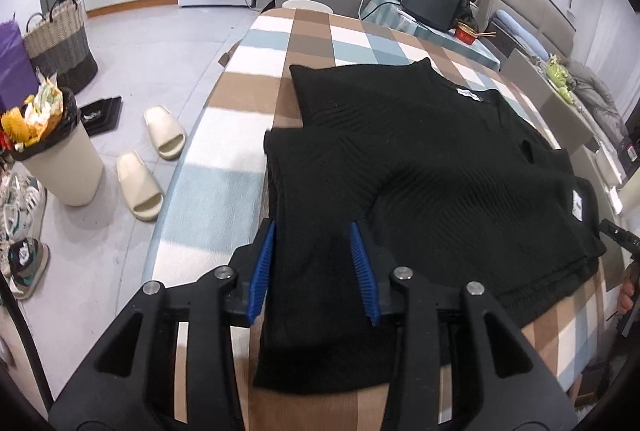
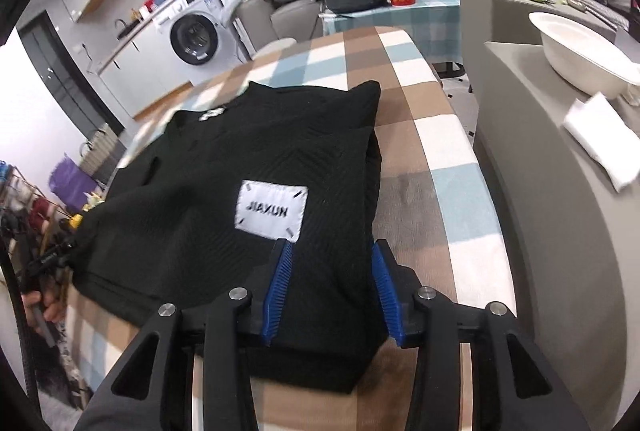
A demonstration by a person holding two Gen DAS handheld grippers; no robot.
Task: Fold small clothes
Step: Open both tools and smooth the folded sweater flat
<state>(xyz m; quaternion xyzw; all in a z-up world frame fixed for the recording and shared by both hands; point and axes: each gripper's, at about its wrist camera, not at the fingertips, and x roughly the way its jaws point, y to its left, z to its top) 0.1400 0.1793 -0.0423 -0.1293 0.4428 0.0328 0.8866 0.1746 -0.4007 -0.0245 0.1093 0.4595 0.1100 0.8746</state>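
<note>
**Sweater fold: sides look in, bottom-to-top fold pending**

Black sweater point(image 1: 420, 159) is lying flat on the checked table cover point(image 1: 224, 167), collar end pointing away from the camera, hem end nearest both grippers. White neck tag point(image 1: 470, 94) is showing at the far end; the white "JIAXUN" patch point(image 2: 272, 209) is facing up on the near right part.

Done so far, judging by how it is lying: both sides appear to be turned in already. The left wrist view is showing a long doubled strip running down the left edge, and the right wrist view is showing a stacked, squared-off right edge. The shape is reading as a narrow rectangle, not a spread garment.

Left gripper point(image 1: 314, 271) is sitting over the near left strip with jaws apart, fabric lying between the blue pads point(image 1: 262, 271) but not visibly pinched. Right gripper point(image 2: 334, 291) is doing the same at the near right corner: jaws spread, cloth between the pads point(image 2: 280, 291), no clear squeeze. Neither is holding anything that I can confirm.

Left to do, my read: pinching the two near corners, carrying the hem up toward the collar, then flattening. Roughly past halfway. Risk is thick knit layers slipping apart if only the top layer is getting caught.
</note>
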